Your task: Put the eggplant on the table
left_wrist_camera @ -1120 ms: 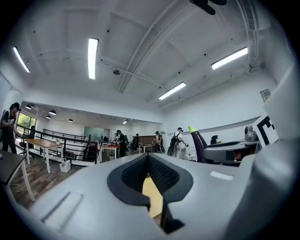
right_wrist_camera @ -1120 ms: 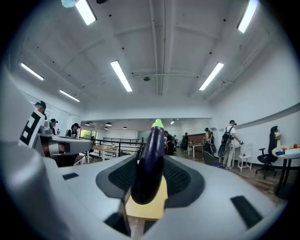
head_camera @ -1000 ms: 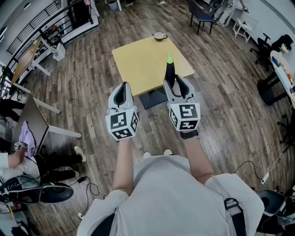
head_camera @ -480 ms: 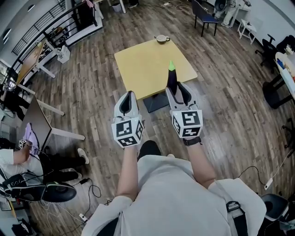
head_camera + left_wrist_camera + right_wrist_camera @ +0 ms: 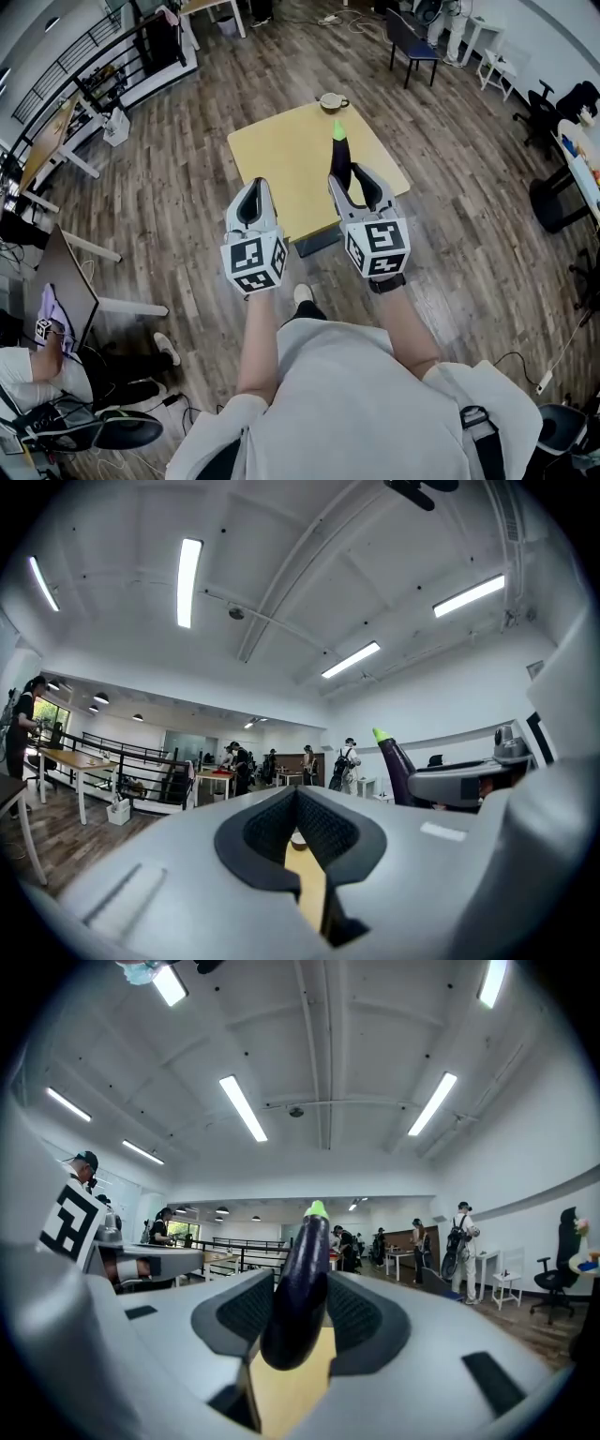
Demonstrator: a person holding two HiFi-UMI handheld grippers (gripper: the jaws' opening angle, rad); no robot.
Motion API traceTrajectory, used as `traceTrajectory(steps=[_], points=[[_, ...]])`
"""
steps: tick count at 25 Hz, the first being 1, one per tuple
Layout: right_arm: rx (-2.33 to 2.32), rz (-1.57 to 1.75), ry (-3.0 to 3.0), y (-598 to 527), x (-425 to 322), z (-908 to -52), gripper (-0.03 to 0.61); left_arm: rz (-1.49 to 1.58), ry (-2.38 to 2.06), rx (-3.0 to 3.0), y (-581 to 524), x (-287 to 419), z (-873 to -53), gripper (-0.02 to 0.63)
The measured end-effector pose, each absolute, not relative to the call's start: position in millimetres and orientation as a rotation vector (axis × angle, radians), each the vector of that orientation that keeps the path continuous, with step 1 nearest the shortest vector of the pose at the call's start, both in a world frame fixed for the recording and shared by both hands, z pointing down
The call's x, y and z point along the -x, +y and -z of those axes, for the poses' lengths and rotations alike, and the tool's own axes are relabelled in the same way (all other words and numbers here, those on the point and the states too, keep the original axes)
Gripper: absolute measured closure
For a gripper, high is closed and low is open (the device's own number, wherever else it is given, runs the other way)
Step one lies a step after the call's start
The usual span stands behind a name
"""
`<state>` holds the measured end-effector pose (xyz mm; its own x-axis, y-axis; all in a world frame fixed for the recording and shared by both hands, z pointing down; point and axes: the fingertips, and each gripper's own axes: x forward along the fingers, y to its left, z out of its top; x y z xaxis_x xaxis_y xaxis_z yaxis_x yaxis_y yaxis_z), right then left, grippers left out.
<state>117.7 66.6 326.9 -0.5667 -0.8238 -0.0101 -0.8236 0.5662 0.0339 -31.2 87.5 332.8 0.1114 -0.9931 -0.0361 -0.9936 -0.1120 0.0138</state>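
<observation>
A dark purple eggplant [image 5: 338, 157] with a green tip stands upright between the jaws of my right gripper [image 5: 354, 180], which is shut on its lower half. In the right gripper view the eggplant [image 5: 300, 1283] fills the gap of that gripper [image 5: 302, 1321]. It hangs over the near edge of the square yellow table [image 5: 281, 155]. My left gripper [image 5: 251, 192] is level beside it, to the left, shut with nothing in it. In the left gripper view this gripper [image 5: 298, 832] shows a thin slit between its pads, with the eggplant [image 5: 394, 766] off to the right.
A cup on a saucer [image 5: 329, 100] sits at the table's far edge. A dark chair [image 5: 412, 37] stands beyond the table, a black stool [image 5: 548, 197] at the right, and desks [image 5: 56, 131] with a seated person at the left. Wooden floor surrounds the table.
Both grippers have moved forward together toward the yellow table, which now lies closer beneath them. The eggplant stays upright in the right gripper.
</observation>
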Motion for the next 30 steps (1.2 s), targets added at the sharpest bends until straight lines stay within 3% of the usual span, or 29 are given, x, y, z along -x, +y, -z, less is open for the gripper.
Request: traceTrajectory(steps=[15, 30], points=[[-1.481, 0.061, -2.668, -95, -8, -339, 0.397, 0.028, 1.926, 2.488, -73, 118, -349, 0.607], [-1.367, -0.133, -2.566, -239, 7, -423, 0.397, 0.163, 2.023, 2.623, -214, 129, -428, 0.607]])
